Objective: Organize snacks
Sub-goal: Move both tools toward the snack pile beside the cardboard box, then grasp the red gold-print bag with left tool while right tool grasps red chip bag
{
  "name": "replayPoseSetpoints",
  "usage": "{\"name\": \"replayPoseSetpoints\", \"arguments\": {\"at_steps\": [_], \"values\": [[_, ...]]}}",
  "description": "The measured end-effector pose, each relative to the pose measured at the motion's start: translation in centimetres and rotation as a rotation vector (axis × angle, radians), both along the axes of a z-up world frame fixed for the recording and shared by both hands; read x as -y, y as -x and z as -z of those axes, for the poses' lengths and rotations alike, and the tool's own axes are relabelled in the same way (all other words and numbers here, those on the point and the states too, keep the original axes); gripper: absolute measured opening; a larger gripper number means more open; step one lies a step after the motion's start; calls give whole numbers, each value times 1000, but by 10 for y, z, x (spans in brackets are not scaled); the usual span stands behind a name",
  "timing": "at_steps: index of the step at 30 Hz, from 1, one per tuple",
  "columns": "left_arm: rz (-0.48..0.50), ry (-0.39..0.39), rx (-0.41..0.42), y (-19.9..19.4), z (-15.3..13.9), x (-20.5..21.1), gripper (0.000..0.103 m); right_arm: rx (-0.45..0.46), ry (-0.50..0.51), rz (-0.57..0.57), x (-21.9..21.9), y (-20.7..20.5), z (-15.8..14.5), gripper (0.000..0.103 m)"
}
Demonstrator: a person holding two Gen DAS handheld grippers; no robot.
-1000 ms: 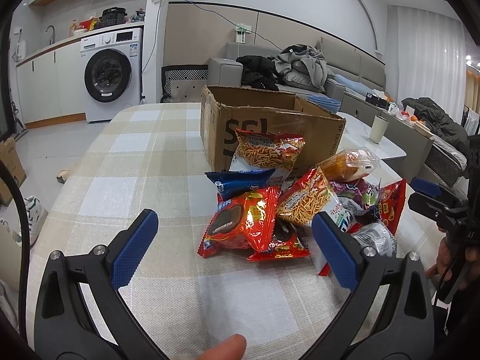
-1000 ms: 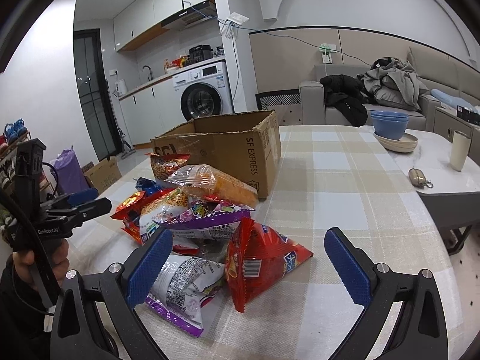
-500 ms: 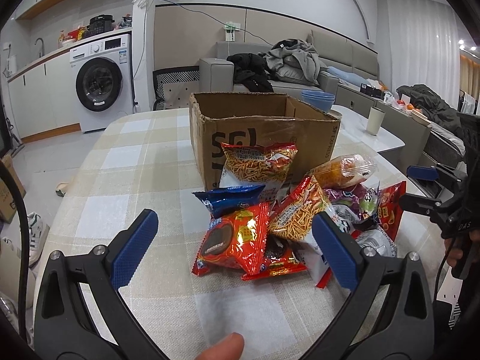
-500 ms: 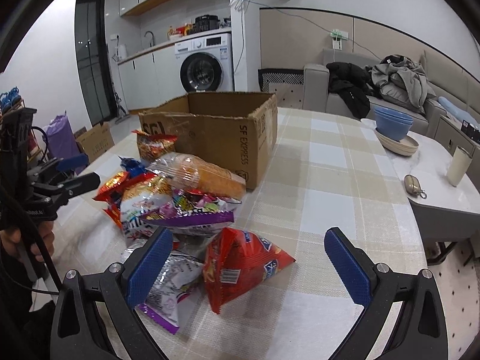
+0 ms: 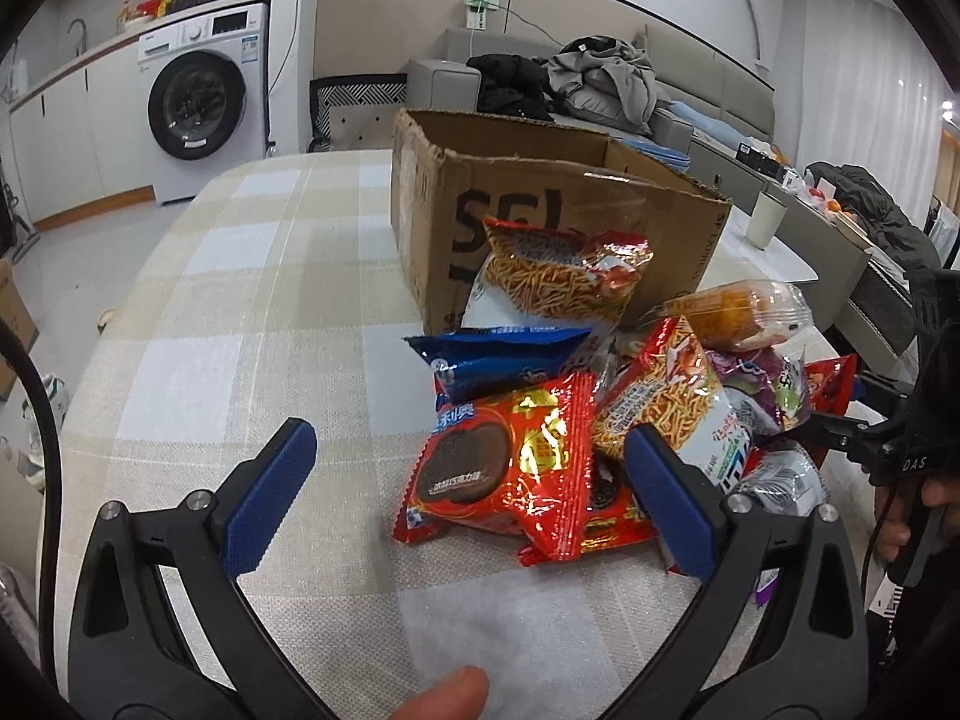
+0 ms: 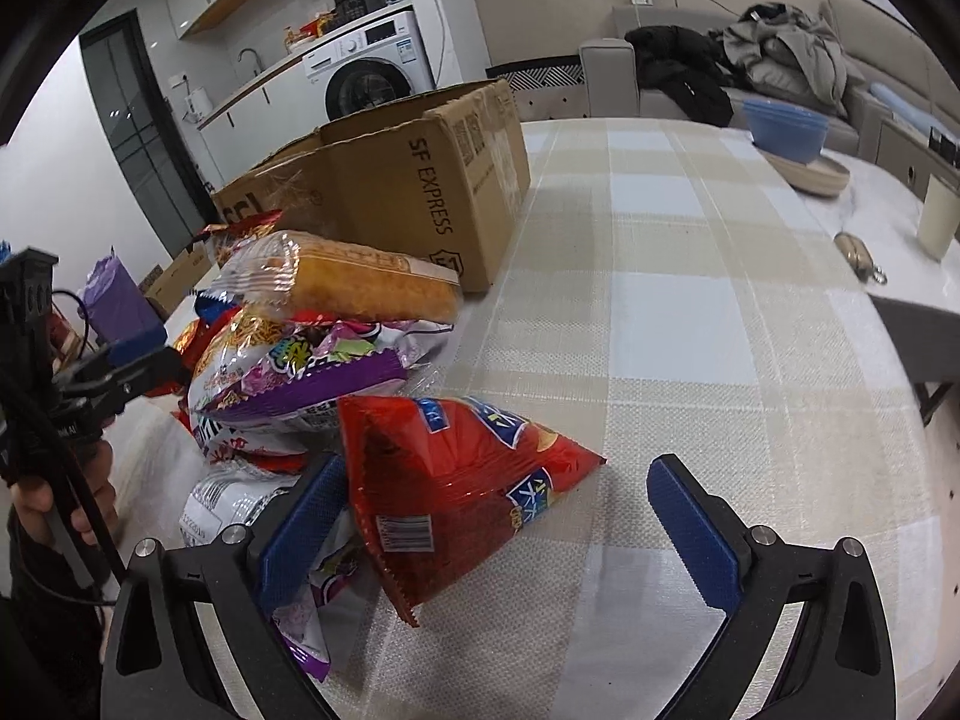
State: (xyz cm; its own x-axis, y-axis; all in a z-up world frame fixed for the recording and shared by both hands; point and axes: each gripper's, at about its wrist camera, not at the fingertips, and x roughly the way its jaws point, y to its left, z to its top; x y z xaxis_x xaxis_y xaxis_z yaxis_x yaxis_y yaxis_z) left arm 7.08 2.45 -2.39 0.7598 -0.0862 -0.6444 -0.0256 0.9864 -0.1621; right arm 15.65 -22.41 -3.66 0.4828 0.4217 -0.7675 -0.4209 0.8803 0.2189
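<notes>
Checked tablecloth (image 5: 252,324), snack pile (image 5: 600,396) between wide-spread left tongs (image 5: 468,501) and right tongs (image 6: 501,531)

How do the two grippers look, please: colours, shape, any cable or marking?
Both the left gripper and the right gripper have black forked frames, silver screws and ribbed blue pads. A black cable runs beside the left one; white letters mark their bodies.
</notes>
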Motion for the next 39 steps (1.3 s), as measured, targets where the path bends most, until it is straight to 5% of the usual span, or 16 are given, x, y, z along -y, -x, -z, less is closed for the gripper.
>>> {"name": "replayPoseSetpoints", "arguments": {"at_steps": [8, 13, 19, 20, 39], "values": [[-5, 26, -35, -21, 16, -7, 102, -36, -31, 4, -1, -8, 8, 91], [20, 72, -47, -30, 23, -13, 92, -28, -24, 4, -4, -7, 7, 86], [53, 126, -85, -36, 30, -14, 76, -25, -32, 12, 2, -5, 6, 64], [55, 129, -84, -36, 30, -12, 76, -27, -45, 4, 2, -5, 6, 40], [81, 185, -78, -28, 28, -2, 57, 41, -67, 30, 16, 6, -10, 36]]}}
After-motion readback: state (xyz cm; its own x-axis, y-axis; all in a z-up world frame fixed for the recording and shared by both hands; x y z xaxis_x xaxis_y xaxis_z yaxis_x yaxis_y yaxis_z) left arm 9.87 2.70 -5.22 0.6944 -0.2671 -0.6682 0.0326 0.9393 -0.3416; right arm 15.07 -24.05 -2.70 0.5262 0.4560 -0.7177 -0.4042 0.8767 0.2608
